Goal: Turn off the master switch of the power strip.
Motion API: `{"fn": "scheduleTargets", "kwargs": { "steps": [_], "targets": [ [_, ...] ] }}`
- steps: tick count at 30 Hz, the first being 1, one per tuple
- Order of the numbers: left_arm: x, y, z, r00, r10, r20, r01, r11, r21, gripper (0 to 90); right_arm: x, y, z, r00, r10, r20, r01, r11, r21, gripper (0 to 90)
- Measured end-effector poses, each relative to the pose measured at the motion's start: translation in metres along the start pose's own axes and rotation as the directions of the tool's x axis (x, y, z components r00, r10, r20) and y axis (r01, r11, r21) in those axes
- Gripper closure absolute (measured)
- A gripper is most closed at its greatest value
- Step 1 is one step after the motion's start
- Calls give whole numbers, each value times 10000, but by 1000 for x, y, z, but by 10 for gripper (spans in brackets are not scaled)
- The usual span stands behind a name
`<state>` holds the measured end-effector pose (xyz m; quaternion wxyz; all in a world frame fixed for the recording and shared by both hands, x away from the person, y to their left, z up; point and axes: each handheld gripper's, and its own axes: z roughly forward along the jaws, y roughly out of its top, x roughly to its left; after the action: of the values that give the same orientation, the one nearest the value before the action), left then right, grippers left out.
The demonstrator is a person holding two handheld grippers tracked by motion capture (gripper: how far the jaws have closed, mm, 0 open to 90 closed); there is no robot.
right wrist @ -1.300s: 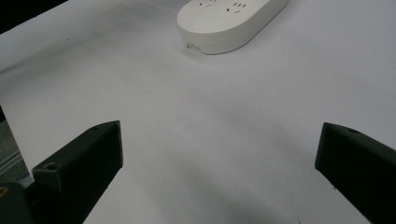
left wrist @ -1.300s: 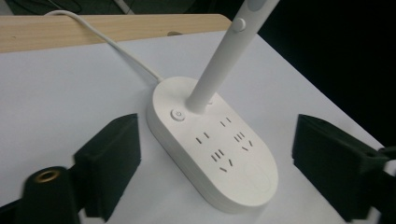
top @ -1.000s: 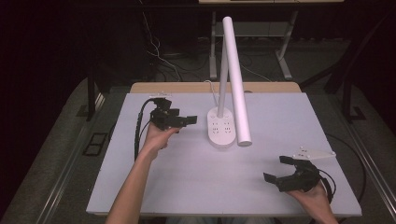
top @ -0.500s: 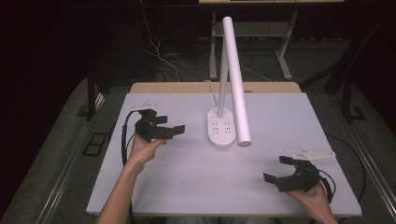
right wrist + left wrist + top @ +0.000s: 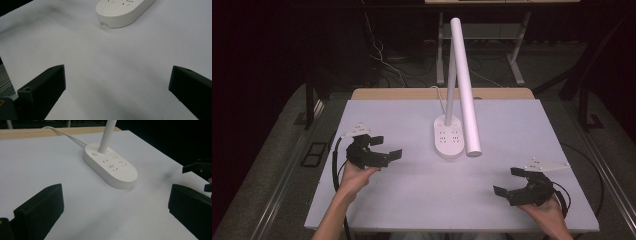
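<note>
I see the white table as the largest item, its surface bare apart from one appliance and my two tools, with a wooden strip along its far edge. The desk lamp stands at the middle of the far half: its oval base carries socket outlets and a round button on top, none with a plug in it as far as I can tell, and its white tube head slants forward over the base's right side. A white cord leaves the base toward the far edge. From the left gripper view, the base lies ahead and well apart from my jaws, with open table between. The left gripper sits near the left edge, level with the base, jaws spread wide and holding nothing. The right gripper sits near the front right corner, close to the front edge, jaws likewise wide and empty; its view shows the base far ahead across bare surface. I note free room across the whole front half between the two grippers, and a clear band on both sides of the lamp. No containers are on the table.
</note>
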<state>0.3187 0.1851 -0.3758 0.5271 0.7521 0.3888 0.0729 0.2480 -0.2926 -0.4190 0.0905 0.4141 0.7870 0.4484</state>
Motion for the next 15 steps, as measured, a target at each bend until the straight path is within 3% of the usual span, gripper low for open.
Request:
{"fn": "scheduleTargets", "kwargs": {
  "steps": [15],
  "targets": [
    [-13,-48,-23,9999,158,49,-157,9997,-176,0,0,-1,0,10000,29,-34,-29,10000,67,1]
  ]
}}
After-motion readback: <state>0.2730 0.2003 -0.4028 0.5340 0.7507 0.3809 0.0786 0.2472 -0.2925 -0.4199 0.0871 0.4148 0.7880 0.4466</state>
